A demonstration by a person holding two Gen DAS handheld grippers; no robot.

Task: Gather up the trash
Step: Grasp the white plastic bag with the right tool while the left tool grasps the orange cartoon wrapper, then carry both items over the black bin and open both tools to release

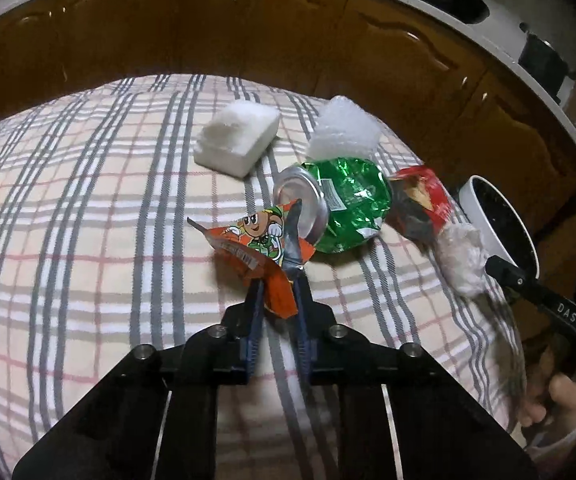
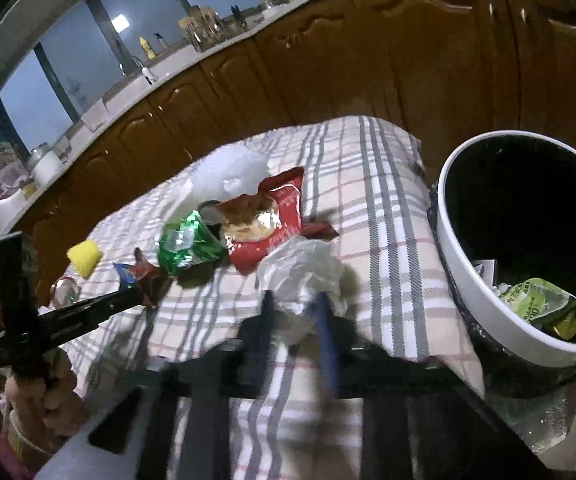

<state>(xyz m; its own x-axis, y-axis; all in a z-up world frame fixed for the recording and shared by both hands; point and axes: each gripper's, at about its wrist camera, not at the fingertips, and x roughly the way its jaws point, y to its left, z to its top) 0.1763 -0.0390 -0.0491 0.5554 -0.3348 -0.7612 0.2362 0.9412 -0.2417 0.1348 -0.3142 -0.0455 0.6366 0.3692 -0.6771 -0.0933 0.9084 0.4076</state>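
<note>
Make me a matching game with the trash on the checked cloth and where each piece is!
Things:
1. orange snack wrapper
2. crumpled white plastic
3. crushed green can
4. green packet

Places:
A. inside the white bin
B. in the left gripper
C. lying on the checked cloth
D. in the right gripper

Pairs: 1-B, 2-D, 3-C, 4-A

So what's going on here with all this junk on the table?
A person is clearing trash with two handheld grippers. The left gripper is clamped on an orange snack wrapper; the right gripper grips a crumpled white plastic wad. A crushed green can, red chip bag and foam block lie on the checked cloth. The bin beside the table holds some trash.
</note>
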